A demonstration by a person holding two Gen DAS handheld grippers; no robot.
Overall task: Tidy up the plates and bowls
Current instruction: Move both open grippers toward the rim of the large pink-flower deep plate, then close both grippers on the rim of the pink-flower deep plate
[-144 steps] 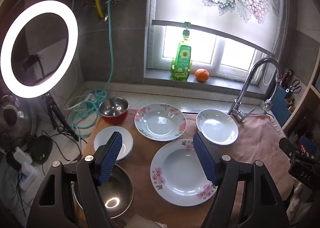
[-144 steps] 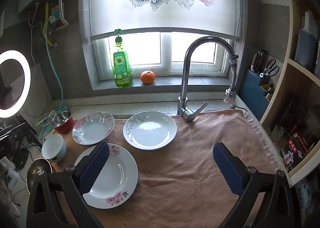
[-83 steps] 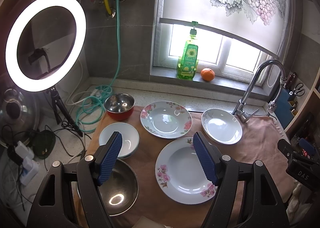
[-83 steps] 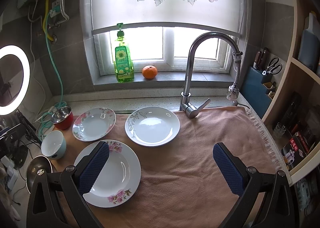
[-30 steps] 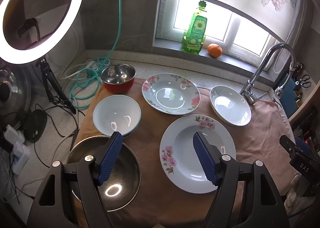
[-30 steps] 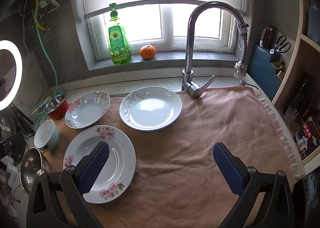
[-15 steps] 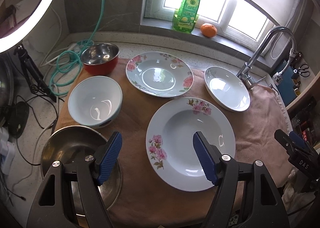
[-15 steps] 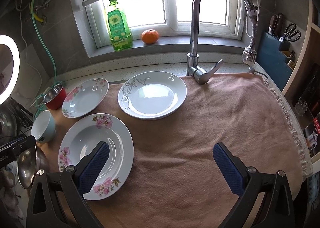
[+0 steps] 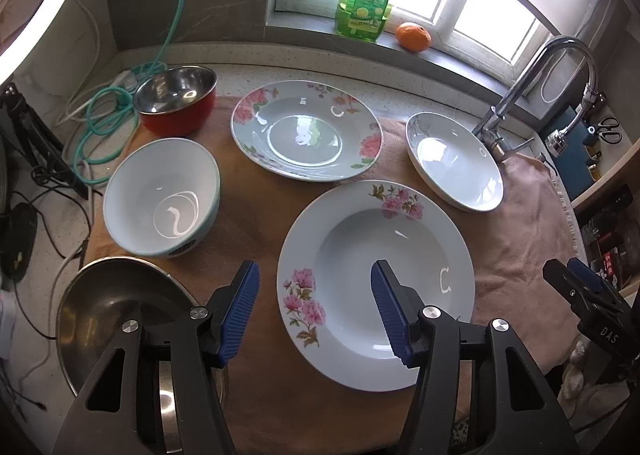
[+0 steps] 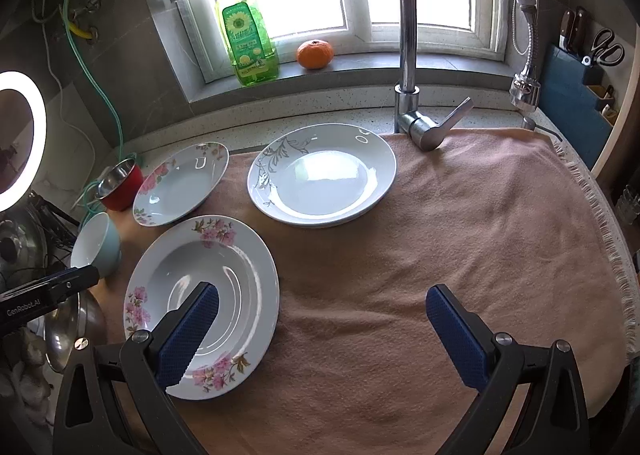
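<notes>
Squarely upright: large floral plate (image 9: 400, 239), round

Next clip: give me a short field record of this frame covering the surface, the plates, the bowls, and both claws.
surface: pink towel spread by the faucet
plates: large floral plate nearest; second floral plate behind it; white plate with grey leaf print near the faucet
bowls: pale blue bowl; red bowl with steel inside; steel bowl at the near left
stacking: none, every dish lies apart
left claw: closing, nothing gripped, over the large plate's left rim
right claw: open, empty
</notes>
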